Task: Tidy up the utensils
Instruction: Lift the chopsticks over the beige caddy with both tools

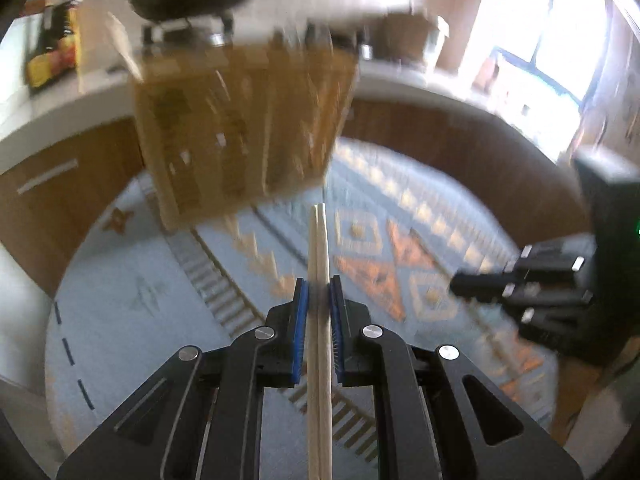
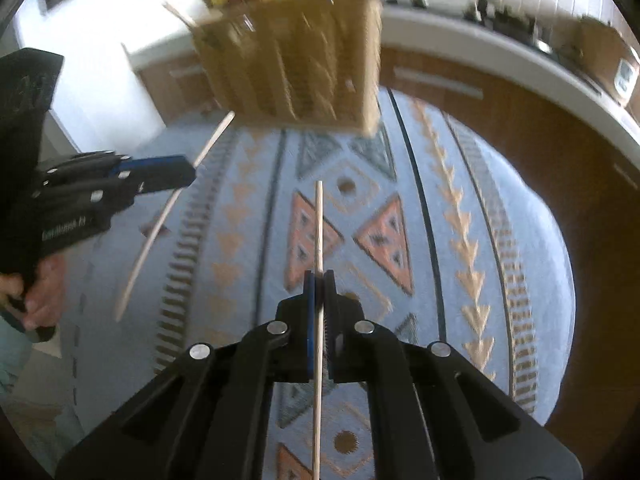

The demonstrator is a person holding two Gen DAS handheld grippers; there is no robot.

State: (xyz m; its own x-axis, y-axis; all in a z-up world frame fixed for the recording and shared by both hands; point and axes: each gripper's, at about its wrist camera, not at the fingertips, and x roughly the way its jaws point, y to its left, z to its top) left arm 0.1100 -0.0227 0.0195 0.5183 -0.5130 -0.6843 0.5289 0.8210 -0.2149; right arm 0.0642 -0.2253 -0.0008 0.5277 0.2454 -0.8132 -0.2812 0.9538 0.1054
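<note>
2 pale chopsticks (image 1: 319,280) sit clenched in the left gripper (image 1: 319,294); the right gripper (image 2: 319,286) grasps 1 stick (image 2: 319,232). Blurred wooden organizer (image 1: 244,128) at 12 o'clock, above a patterned mat (image 1: 132,280).

Pair of pale wooden chopsticks (image 1: 319,280): side by side, touching, running lengthwise between the blue pads of the left gripper (image 1: 319,300), tips extending ahead of it, clear of the rug.

Single thin wooden chopstick (image 2: 318,264): pale, straight, clamped between the pads of the right gripper (image 2: 319,292), tip ahead.

Wooden utensil organizer (image 1: 244,128): light brown, long parallel compartments, blurred; contents not legible. Lies beyond the chopstick tips, at the rug's far edge.
</note>
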